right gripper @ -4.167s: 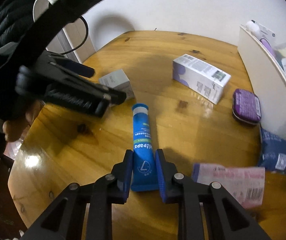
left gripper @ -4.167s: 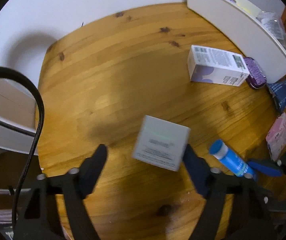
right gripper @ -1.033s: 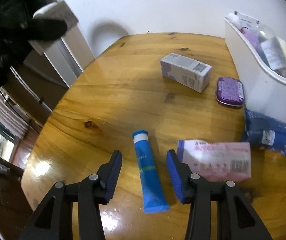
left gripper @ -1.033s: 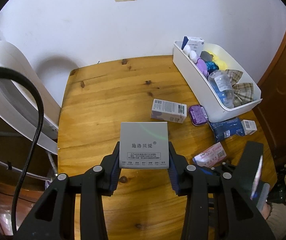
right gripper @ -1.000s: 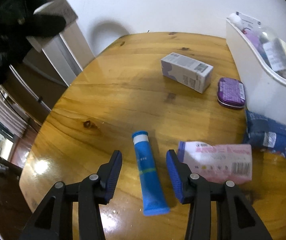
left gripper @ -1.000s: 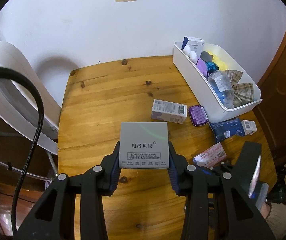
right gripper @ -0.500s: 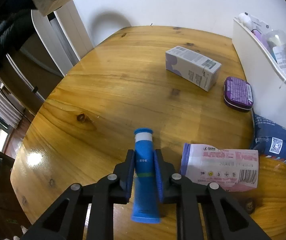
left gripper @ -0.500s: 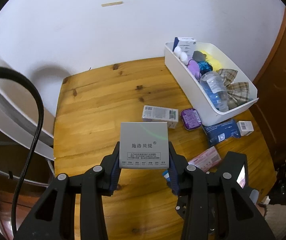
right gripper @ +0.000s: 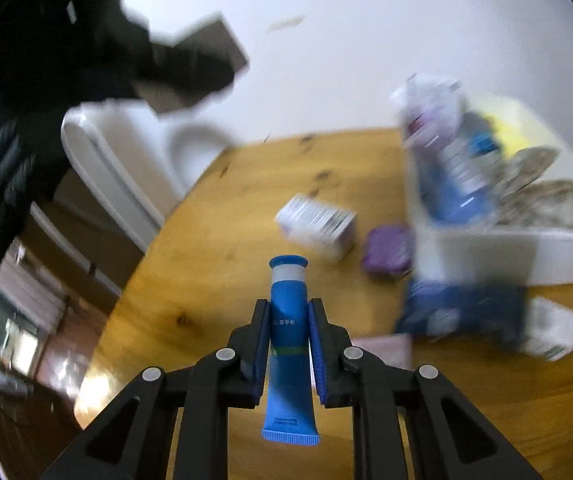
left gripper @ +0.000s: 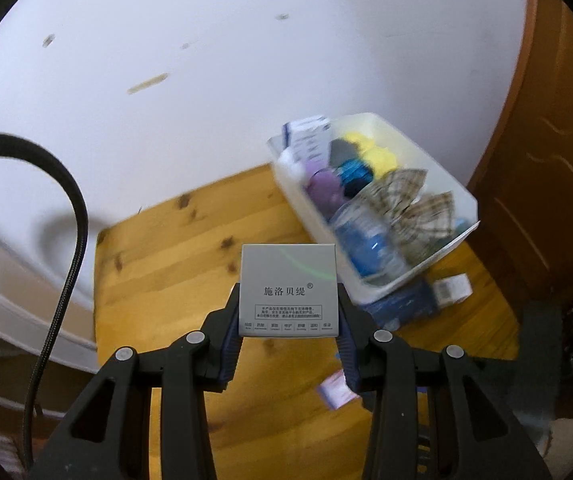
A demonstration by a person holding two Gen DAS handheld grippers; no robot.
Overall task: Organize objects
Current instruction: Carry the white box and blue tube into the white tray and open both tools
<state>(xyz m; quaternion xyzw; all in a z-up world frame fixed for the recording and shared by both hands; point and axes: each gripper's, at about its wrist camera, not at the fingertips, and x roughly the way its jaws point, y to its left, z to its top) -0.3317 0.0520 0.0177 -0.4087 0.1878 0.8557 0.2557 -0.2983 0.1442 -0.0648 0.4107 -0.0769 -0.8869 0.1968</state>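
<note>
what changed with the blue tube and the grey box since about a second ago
The right tool has just closed on the blue tube and lifted it off the wooden table. The left tool keeps its grip on the grey box, now nearer the white bin.

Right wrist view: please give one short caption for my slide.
Right tool clamps a blue tube above the wooden table.

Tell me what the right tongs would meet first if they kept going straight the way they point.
Probably the wooden table. The right tongs, shut on the blue tube, aim down at bare wood left of the white-and-purple box. Blur leaves the depth unclear.
</note>
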